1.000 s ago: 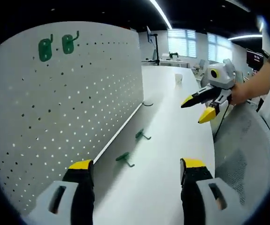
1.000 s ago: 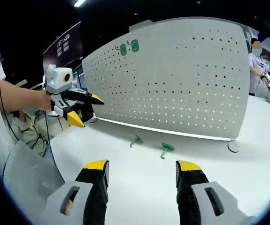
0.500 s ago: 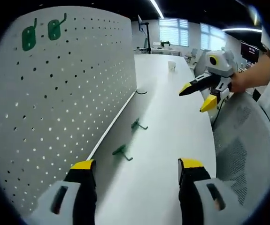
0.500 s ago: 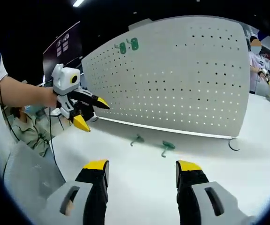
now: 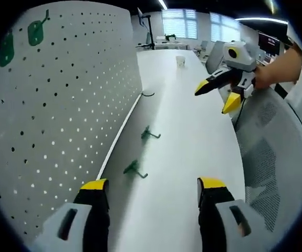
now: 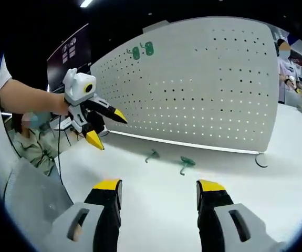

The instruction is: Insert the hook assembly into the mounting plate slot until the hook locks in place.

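Note:
A white pegboard (image 5: 61, 105) stands along the table's edge, with two green hooks (image 5: 35, 31) mounted near its top. Two loose green hooks lie on the white table in front of it, one nearer (image 5: 135, 169) and one farther (image 5: 148, 134). My left gripper (image 5: 154, 185) is open and empty, hovering short of the nearer hook. My right gripper (image 5: 214, 98) is held in the air beyond, also open and empty. In the right gripper view the pegboard (image 6: 203, 89), both loose hooks (image 6: 152, 155) (image 6: 186, 163), my left gripper (image 6: 108, 130) and my right gripper (image 6: 159, 185) all show.
A dark hook (image 5: 148, 94) lies at the pegboard's far foot. A small white cup (image 5: 180, 61) stands far down the table. A grey mesh chair (image 5: 271, 157) sits by the table edge. A person (image 6: 284, 58) stands behind the pegboard's end.
My left gripper has moved a little forward and toward the pegboard, still open. The right gripper has hardly moved. The hooks on the table lie as before.

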